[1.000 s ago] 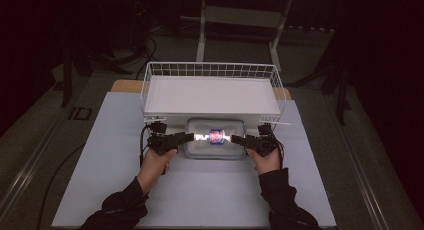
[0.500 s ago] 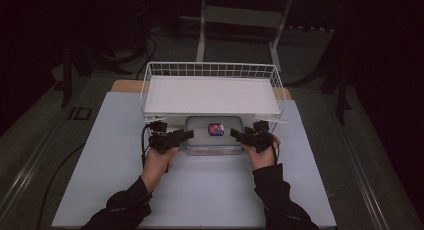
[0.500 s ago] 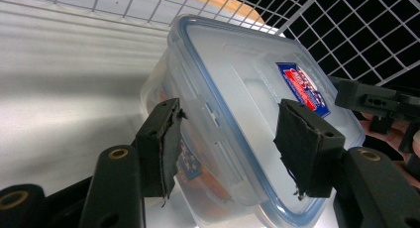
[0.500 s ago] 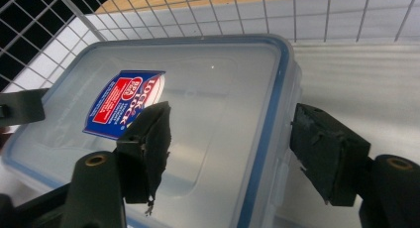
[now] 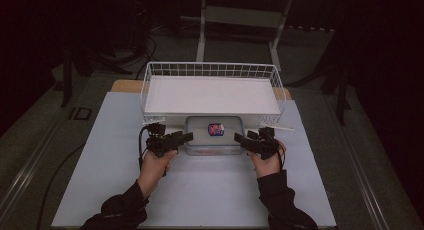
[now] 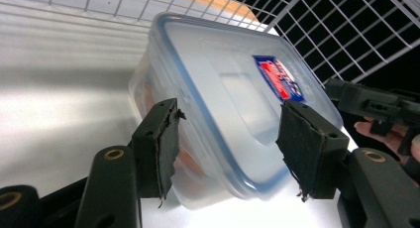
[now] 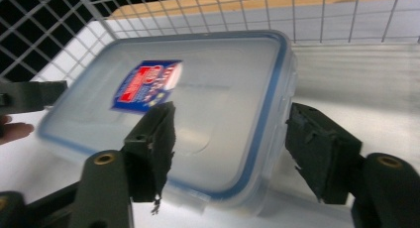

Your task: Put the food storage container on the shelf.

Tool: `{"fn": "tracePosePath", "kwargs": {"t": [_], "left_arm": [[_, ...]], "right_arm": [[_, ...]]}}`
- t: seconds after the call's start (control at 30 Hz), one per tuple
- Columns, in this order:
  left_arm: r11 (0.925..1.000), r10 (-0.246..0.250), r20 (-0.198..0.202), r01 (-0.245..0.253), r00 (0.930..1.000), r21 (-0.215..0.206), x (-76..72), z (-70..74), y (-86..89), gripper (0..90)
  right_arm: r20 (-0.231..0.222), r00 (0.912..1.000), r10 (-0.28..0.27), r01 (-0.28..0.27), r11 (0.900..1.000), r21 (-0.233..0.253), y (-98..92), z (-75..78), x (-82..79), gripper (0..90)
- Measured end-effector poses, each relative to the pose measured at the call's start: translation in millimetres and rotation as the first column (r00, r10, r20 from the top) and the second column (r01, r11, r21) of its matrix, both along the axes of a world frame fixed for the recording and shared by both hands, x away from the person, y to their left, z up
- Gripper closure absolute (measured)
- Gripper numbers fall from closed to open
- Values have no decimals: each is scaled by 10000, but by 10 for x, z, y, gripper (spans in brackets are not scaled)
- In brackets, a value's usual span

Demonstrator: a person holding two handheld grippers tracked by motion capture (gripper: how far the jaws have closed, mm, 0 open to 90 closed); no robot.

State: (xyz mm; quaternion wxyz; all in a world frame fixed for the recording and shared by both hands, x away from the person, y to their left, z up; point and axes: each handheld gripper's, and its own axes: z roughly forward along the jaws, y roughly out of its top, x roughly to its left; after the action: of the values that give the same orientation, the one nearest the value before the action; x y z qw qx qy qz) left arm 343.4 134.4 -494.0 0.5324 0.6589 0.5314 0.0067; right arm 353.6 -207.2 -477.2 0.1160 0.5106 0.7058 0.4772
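A clear plastic container [image 5: 215, 136] with a blue-sealed lid and a red and blue label lies on the pale table sheet, just in front of the white wire basket [image 5: 212, 70]. My left gripper [image 5: 186, 137] is at its left end, open, and the container [image 6: 233, 89] lies beyond and between its pads [image 6: 161, 143] without being clamped. At the right end my right gripper [image 5: 241, 138] is also open, its pads [image 7: 317, 156] straddling the near edge of the container [image 7: 198, 99].
The wire basket holds a white liner and spans the back of the pale sheet [image 5: 200, 195]. Its mesh walls [image 6: 346, 34] rise close behind the container. Dark floor, cables and a stand frame [image 5: 240, 20] surround the table.
The container has shifted a little away from the person, toward the basket front. Both grippers stayed at its ends and followed it slightly forward.
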Motion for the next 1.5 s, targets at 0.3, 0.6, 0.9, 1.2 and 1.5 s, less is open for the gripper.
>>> {"fn": "tracePosePath", "kwargs": {"t": [0.3,0.6,0.9,1.2,1.5], "left_arm": [[9975,-707,121,707,9974,7,-222,45,99,326],[9950,-997,561,990,9934,159,-496,20,248,236],[9853,-1626,893,1569,9826,678,-634,-47,295,0],[9819,-1698,1191,1577,9783,1051,-667,-130,258,0],[9824,-1669,1323,1534,9771,1063,-663,-145,268,0]], "right_arm": [[236,9972,705,-696,9969,-354,73,47,-260,532],[-34,9910,1341,-1341,9899,-459,191,-44,-371,800],[-214,9829,1828,-1840,9786,-922,394,-142,-369,898],[-367,9828,1809,-1838,9773,-1050,516,-236,-248,899],[-334,9872,1559,-1585,9825,-980,621,-311,-99,899]]}}
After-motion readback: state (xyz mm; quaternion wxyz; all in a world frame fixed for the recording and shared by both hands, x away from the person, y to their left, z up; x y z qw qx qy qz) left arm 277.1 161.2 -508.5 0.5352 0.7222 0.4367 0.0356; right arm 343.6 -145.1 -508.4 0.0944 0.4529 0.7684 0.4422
